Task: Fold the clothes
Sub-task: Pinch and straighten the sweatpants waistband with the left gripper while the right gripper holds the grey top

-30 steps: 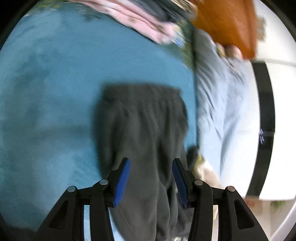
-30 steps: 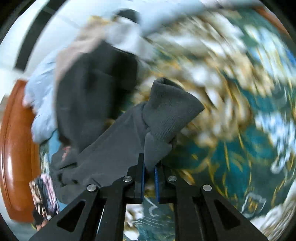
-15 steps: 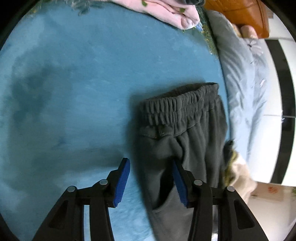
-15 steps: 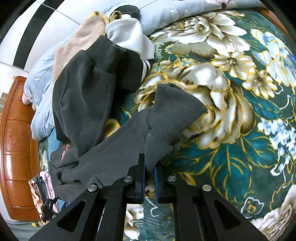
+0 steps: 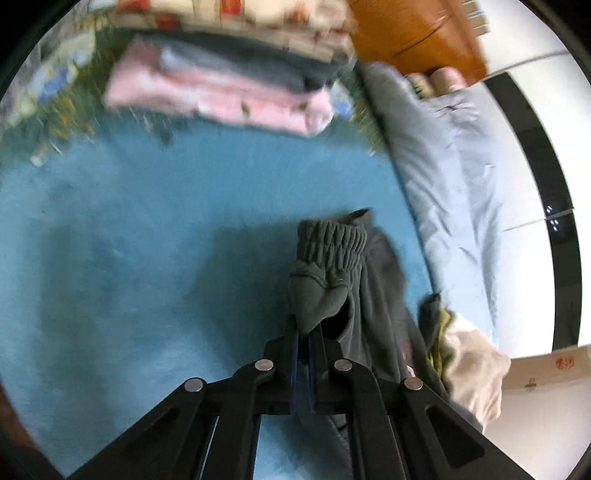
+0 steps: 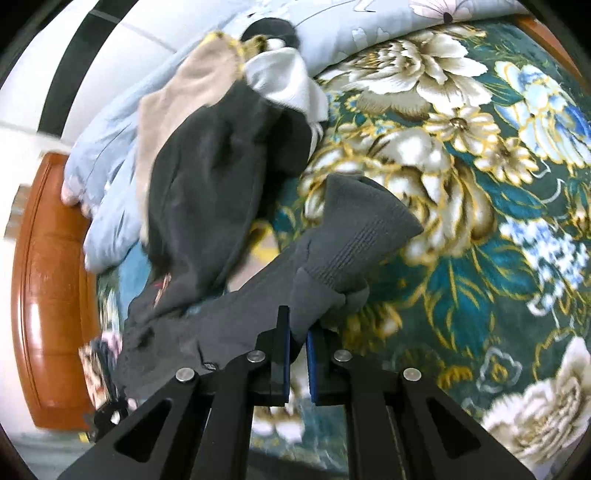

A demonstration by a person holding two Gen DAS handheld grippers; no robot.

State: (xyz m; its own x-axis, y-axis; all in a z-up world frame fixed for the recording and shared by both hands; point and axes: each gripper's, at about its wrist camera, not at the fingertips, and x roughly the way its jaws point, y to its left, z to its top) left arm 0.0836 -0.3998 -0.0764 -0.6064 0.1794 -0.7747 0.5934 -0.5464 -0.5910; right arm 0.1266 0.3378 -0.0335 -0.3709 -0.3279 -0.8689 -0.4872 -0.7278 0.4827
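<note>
Nearest the left wrist camera, the left gripper [image 5: 303, 334] has its black fingers pinched together on the gathered elastic waistband of the dark grey sweatpants [image 5: 327, 266], which bunch up just above the blue pads. Below the held waistband the trouser fabric trails down to the right over the plain teal blanket [image 5: 147, 258]. Beside it to the right lies a beige garment [image 5: 472, 365] with a yellow edge, resting against the pale blue quilt [image 5: 454, 184]. Farther back sits a stack of folded clothes [image 5: 236, 77], pink at the bottom and grey above, blurred, with an orange wooden headboard [image 5: 413, 33] behind.

Close to the right wrist camera, the right gripper [image 6: 298, 332] is clamped on the ribbed grey cuff [image 6: 354, 243] of the same sweatpants, the leg stretching away to the left. Under it spreads a dark green bedcover with large cream and gold flowers [image 6: 461, 184]. Beyond lies a heap of unfolded clothes [image 6: 229, 147], dark grey, beige and white.
</note>
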